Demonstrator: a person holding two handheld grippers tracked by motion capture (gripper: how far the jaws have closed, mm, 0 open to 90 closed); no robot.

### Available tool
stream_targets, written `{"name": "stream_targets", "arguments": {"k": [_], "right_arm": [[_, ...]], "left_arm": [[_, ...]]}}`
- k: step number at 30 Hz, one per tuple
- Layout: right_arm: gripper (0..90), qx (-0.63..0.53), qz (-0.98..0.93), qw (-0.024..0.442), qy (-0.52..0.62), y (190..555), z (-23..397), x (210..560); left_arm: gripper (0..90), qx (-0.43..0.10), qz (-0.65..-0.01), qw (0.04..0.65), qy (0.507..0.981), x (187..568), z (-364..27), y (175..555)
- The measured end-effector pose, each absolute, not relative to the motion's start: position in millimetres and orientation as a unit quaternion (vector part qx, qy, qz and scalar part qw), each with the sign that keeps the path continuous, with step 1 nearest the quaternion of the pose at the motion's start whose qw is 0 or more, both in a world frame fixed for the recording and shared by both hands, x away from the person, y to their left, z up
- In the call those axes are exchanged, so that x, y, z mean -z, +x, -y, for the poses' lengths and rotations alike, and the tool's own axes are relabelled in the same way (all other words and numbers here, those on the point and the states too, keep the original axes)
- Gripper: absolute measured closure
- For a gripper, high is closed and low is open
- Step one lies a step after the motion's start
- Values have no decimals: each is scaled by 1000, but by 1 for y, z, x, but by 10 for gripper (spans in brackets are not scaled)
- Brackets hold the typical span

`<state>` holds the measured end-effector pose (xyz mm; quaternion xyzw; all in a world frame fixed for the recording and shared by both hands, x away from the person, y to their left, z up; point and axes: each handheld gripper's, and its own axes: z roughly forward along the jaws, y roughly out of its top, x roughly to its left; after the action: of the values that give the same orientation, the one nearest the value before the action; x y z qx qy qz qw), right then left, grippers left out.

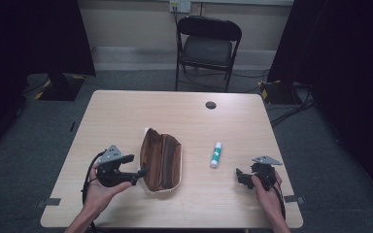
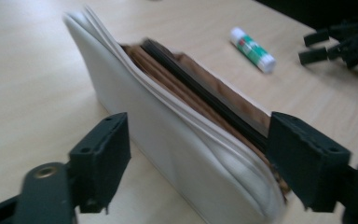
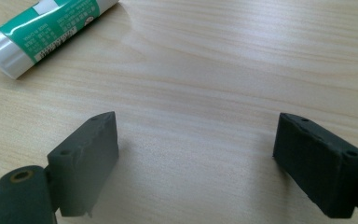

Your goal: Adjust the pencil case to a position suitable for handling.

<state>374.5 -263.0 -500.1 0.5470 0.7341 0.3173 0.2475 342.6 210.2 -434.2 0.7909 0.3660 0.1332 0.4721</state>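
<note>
A white pouch with a brown lining and a dark zip (image 1: 161,160) lies open-mouthed at the middle of the wooden table (image 1: 126,111). My left gripper (image 1: 137,165) is at the pouch's near left end. In the left gripper view its jaws (image 2: 198,154) stand open on either side of the pouch (image 2: 182,135), with a gap at the left pad. A green and white glue stick (image 1: 216,155) lies to the right of the pouch. Near the front right my right gripper (image 1: 241,177) is held open over bare wood (image 3: 196,154), with the glue stick (image 3: 42,35) beyond its left jaw.
A dark round cable hole (image 1: 211,105) sits near the table's far edge. A black folding chair (image 1: 208,48) stands behind the table. Cables run on the floor at the right. The right gripper shows far off in the left gripper view (image 2: 340,44).
</note>
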Motion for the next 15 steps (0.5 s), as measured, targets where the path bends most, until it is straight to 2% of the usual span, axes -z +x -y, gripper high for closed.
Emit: {"name": "stream_targets", "arguments": {"k": [3,8,15], "right_arm": [[130,-317,-734,247,547,374,263,500],[130,-317,-734,248,547,374,263,500],[130,-317,-734,248,547,374,263,500]], "left_arm": [[246,-139,-359,465,797,437,-206,341],[420,-136,-354,465,800,443,-210,344],[601,-142,-349,463,802,441,-217,350]]}}
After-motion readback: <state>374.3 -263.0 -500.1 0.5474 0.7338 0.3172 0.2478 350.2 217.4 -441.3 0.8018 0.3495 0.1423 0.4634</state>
